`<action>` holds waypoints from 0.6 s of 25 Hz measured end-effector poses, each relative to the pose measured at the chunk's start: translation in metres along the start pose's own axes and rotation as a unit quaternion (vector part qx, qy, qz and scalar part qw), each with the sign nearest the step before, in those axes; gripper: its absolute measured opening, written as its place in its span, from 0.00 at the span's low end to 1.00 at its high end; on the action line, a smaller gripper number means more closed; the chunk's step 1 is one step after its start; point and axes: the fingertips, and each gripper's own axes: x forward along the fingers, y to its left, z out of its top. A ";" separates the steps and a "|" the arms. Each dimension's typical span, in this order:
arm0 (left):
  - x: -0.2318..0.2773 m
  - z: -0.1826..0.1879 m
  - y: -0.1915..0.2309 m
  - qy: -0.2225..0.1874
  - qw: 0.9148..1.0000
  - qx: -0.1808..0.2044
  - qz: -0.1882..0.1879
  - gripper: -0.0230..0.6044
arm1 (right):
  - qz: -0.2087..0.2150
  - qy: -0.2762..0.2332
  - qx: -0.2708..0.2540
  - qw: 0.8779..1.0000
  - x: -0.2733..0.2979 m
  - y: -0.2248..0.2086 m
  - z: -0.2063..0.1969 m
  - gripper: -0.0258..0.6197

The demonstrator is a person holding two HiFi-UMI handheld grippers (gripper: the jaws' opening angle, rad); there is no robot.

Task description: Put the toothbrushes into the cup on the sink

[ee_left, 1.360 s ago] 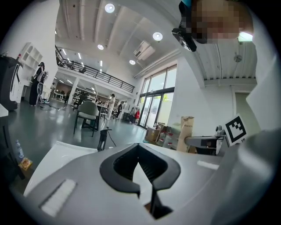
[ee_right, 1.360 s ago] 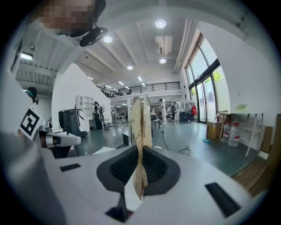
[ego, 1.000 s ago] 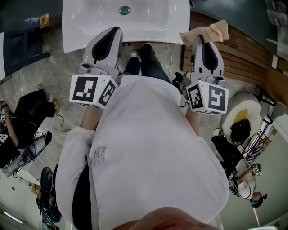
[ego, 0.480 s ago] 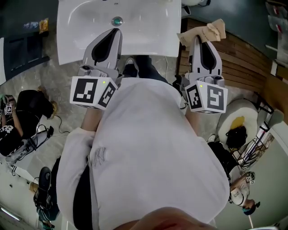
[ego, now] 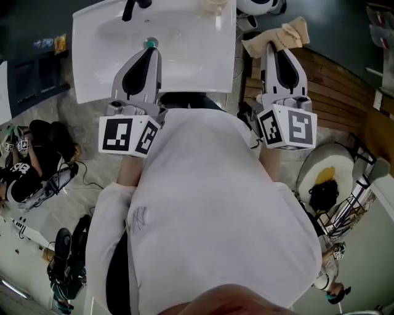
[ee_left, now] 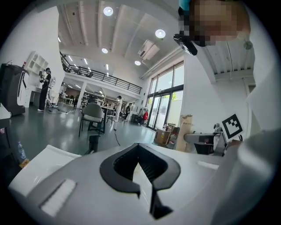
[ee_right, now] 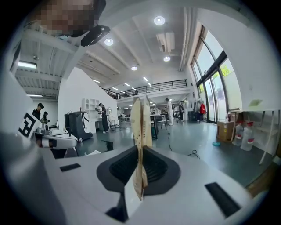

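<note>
The white sink (ego: 197, 61) lies at the top of the head view, with its drain (ego: 150, 43) and a dark faucet (ego: 131, 7). A pale cup (ego: 213, 5) stands on the sink's back rim, cut off by the frame edge. No toothbrush shows in any view. My left gripper (ego: 149, 50) (ee_left: 139, 159) hangs over the basin's front near the drain, its jaws together with nothing in them. My right gripper (ego: 273, 48) (ee_right: 140, 154) is off the sink's right side, shut on a beige stained cloth (ego: 278, 38) (ee_right: 140, 132) that stands upright between its jaws.
The person's white shirt (ego: 203, 209) fills the lower head view. A slatted wooden floor (ego: 335, 77) lies to the right, beside a white round seat (ego: 345, 161) bearing a yellow and black item. Someone sits on the floor at the left (ego: 28, 169) among cables.
The sink has slid lower in the head view, bringing the faucet and cup into sight. Both grippers now reach closer to it. The right still holds the cloth.
</note>
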 end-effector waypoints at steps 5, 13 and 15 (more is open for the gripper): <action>0.004 0.007 0.003 -0.004 1.000 0.007 0.006 0.03 | 0.002 -0.006 0.002 1.000 0.008 -0.007 0.008 0.09; 0.024 0.017 0.009 0.002 0.999 0.015 -0.030 0.03 | -0.031 -0.011 0.006 0.999 0.011 -0.017 0.015 0.09; 0.028 0.021 0.010 0.002 0.999 0.018 -0.040 0.03 | -0.044 -0.016 0.007 0.999 0.010 -0.022 0.019 0.09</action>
